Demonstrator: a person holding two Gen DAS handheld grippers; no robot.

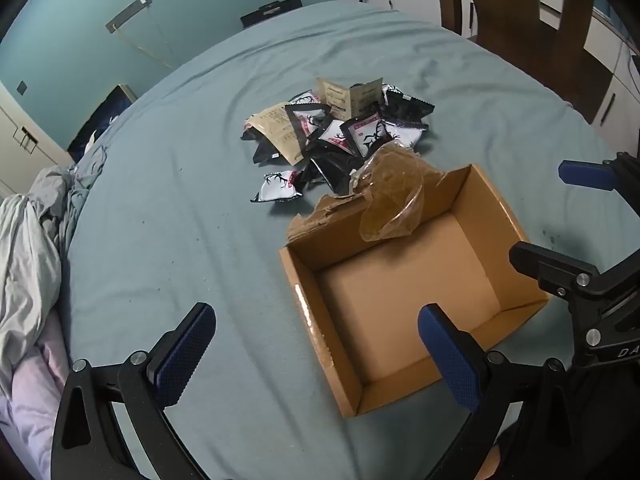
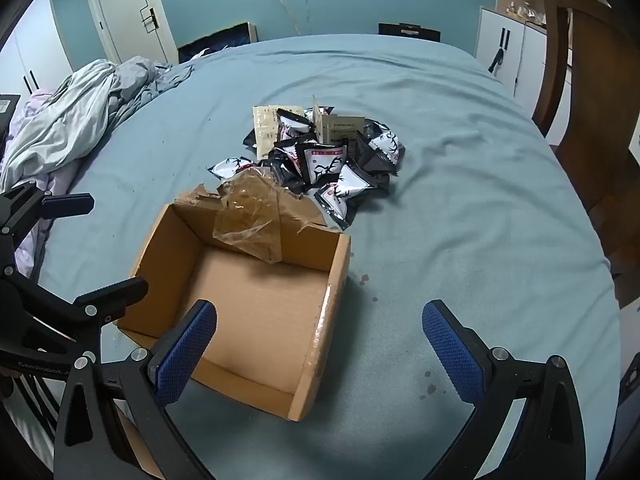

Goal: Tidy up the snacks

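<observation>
The cardboard box (image 1: 404, 292) sits empty on the bed (image 1: 168, 216), mouth up, just below the pile of snack packets (image 1: 336, 136) at frame center, likely so packets can be dropped straight in. A crumpled sheet of clear plastic (image 1: 394, 196) droops over its far wall. The left gripper (image 1: 316, 354) hangs spread wide with nothing between its 2 fingers; the right gripper (image 2: 320, 350) is likewise released and empty. Only the right view shows the door (image 2: 124, 12) at upper left; the left view shows the box's whole floor unobstructed.
</observation>
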